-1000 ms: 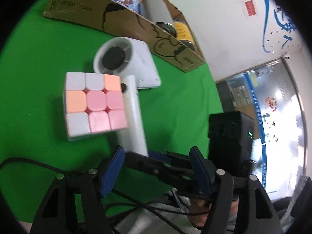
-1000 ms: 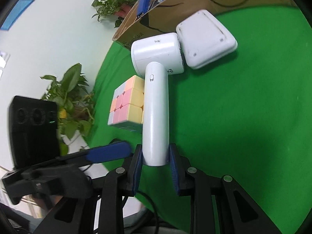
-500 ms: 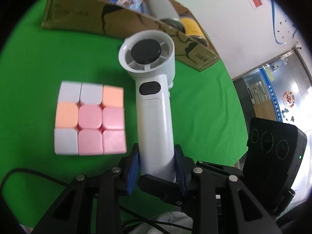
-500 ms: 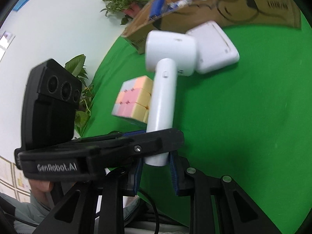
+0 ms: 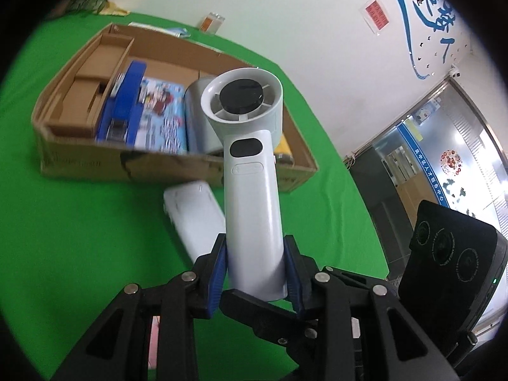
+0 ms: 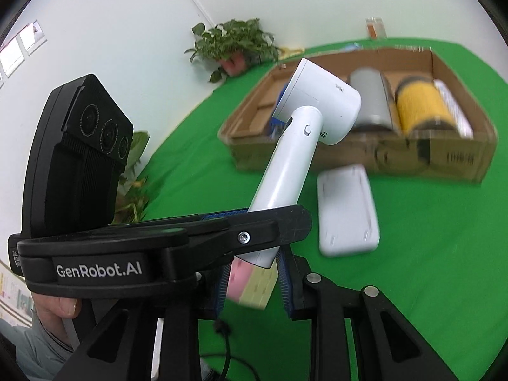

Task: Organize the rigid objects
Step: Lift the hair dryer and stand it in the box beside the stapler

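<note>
A white handheld fan (image 5: 250,190) hangs in the air above the green cloth, its round head up and over the near wall of the cardboard box (image 5: 82,162). My left gripper (image 5: 254,273) is shut on the lower handle, blue pads pressing both sides. In the right wrist view the fan (image 6: 285,171) leans up to the right; my right gripper (image 6: 252,281) is shut on the handle's bottom end, partly hidden behind the left gripper's black body (image 6: 158,241). The pastel cube (image 6: 250,282) lies on the cloth below the pads.
A flat white case (image 6: 347,212) lies on the cloth just before the cardboard box (image 6: 460,158). In the box are a blue stapler (image 5: 127,101), a grey can (image 6: 371,98) and a yellow can (image 6: 419,104). A potted plant (image 6: 235,44) stands behind.
The left gripper went from open to shut on the fan's handle. Both grippers then lifted the fan off the cloth and tilted it up toward the box; the cube stayed below.
</note>
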{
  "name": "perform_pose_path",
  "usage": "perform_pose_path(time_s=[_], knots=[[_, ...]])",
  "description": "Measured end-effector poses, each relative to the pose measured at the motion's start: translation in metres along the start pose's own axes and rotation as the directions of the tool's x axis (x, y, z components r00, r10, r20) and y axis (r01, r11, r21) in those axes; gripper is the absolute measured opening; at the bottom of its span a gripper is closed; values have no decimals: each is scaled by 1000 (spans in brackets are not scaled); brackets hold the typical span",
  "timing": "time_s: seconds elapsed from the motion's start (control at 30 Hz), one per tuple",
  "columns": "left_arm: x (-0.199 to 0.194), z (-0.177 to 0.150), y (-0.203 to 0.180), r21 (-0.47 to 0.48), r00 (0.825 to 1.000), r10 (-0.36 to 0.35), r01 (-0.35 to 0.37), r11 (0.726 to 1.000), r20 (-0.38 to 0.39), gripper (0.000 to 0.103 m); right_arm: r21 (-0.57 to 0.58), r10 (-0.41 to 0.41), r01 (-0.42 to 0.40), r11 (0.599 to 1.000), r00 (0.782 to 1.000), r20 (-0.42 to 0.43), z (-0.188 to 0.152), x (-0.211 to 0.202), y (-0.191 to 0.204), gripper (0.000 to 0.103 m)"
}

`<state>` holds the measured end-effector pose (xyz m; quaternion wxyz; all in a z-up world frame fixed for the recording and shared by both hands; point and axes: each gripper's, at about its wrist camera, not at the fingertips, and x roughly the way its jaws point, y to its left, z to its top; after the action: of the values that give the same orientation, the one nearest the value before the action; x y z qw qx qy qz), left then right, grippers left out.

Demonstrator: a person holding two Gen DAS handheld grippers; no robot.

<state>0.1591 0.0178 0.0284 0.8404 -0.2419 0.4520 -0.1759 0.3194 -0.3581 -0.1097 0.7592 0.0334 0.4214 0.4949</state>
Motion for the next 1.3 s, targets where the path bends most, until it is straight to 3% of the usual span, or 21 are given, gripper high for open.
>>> perform_pose_path(time_s=[0.23, 0.47, 0.77, 0.97, 1.13, 1.3], knots=[[6, 51, 17, -4, 999, -30, 30, 1000, 15, 32, -35, -19, 19, 999, 1000, 2, 63, 9, -9, 25], [38, 90, 61, -121, 993, -118, 115, 986, -20, 32, -46, -79, 77, 996, 995, -58, 114, 55, -23, 25], [78, 101, 110, -273, 979, -194, 172, 947, -56, 33, -11, -126, 126, 992, 979, -163, 136, 112, -51, 25], [86, 106, 114, -288, 977, -190, 156, 945, -95, 38, 10, -158, 163, 987, 971, -178, 142, 125, -58, 25], [82, 105, 95, -187, 987, -81, 54, 981, -141, 40, 10, -187, 192, 981, 965, -185, 141, 134, -57, 26], [63, 99, 91, -162, 992, -39, 19, 987, -121, 40, -11, -205, 206, 979, 966, -160, 132, 132, -52, 35]])
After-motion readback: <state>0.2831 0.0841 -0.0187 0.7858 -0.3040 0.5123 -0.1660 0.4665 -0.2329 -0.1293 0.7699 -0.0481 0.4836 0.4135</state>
